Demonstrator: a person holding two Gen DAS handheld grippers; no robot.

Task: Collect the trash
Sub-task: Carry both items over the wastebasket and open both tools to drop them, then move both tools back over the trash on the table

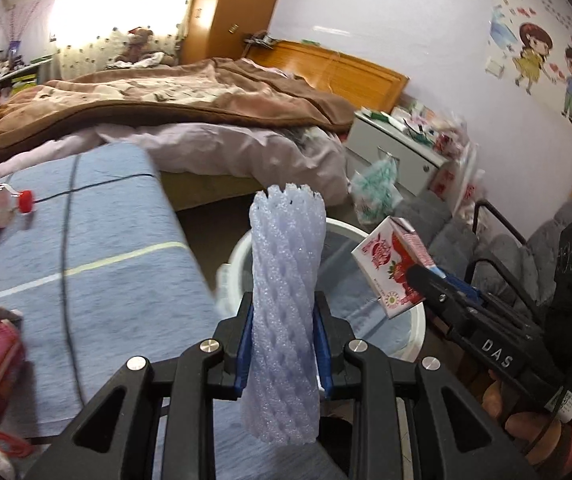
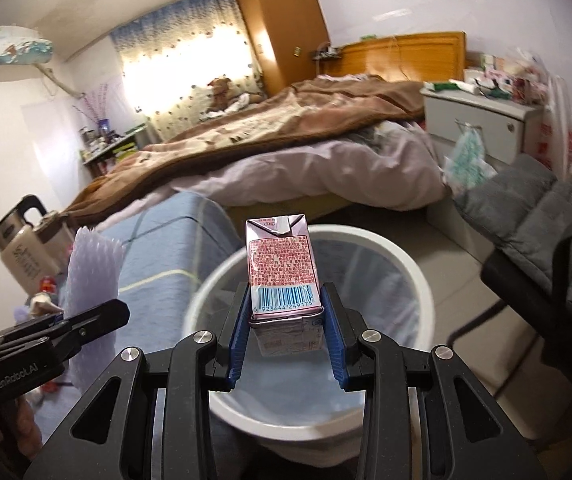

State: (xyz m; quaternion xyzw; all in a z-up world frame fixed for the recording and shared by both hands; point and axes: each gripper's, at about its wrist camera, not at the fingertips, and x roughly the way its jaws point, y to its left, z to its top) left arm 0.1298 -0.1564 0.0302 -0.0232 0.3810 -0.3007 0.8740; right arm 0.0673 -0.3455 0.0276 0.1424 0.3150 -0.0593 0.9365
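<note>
Trash rides in both tongs: the left gripper (image 1: 284, 344) is clenched on a lilac foam fruit sleeve (image 1: 284, 312), the right gripper (image 2: 286, 328) grasps a strawberry milk carton (image 2: 284, 276). A white lined bin (image 2: 413, 280) sits just beyond and below both tips. This looks like the drop step; next, centre each piece over the bin's mouth and release.

The left gripper (image 1: 284, 344) clamps a lavender foam net sleeve (image 1: 286, 312) upright before the white bin (image 1: 415, 322); right of the bin's rim, the right gripper (image 1: 425, 280) grips a milk carton (image 1: 389, 264).
</note>
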